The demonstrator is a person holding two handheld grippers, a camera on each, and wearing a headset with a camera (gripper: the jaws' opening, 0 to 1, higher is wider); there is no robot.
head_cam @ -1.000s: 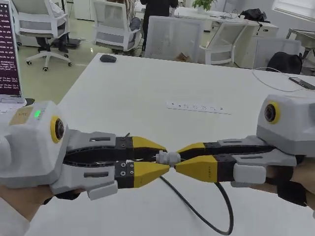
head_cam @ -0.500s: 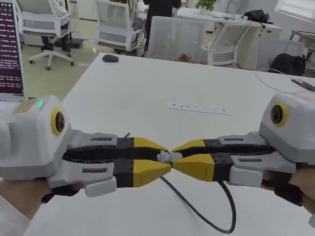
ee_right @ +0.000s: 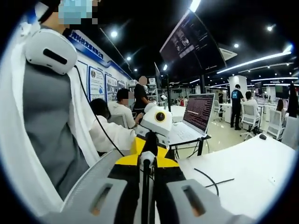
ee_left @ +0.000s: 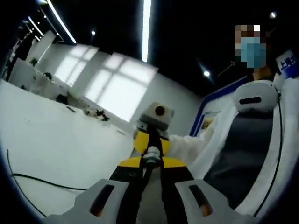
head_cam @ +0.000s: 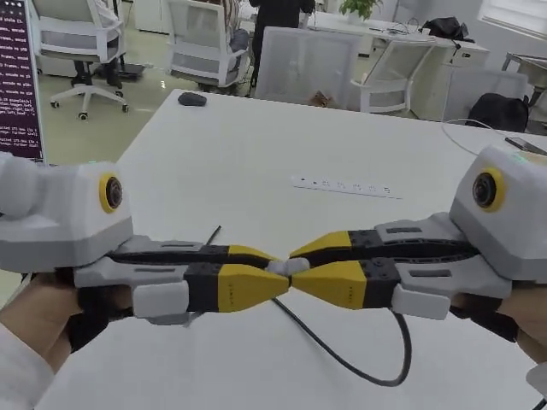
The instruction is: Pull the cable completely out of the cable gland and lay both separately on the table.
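In the head view the two yellow-tipped grippers meet tip to tip above the white table [head_cam: 256, 154]. A small grey-white cable gland [head_cam: 285, 266] is pinched between them, mostly hidden. My left gripper [head_cam: 275, 278] is shut on the gland [ee_left: 150, 154]. My right gripper [head_cam: 296, 270] is shut on the black cable [ee_right: 145, 186], which runs along its jaws up to the gland [ee_right: 146, 159]. The cable [head_cam: 376, 378] droops from the right gripper in a loop, passes under the grippers and ends behind the left one.
A white power strip [head_cam: 346, 186] lies on the table beyond the grippers. A black mouse [head_cam: 191, 99] sits at the far left corner. Office chairs [head_cam: 299, 64] stand past the far edge. A monitor [head_cam: 17, 81] is at the left.
The left gripper has rolled and dropped a little, and the tips have closed in, so less of the gland shows. The head camera has shifted slightly.
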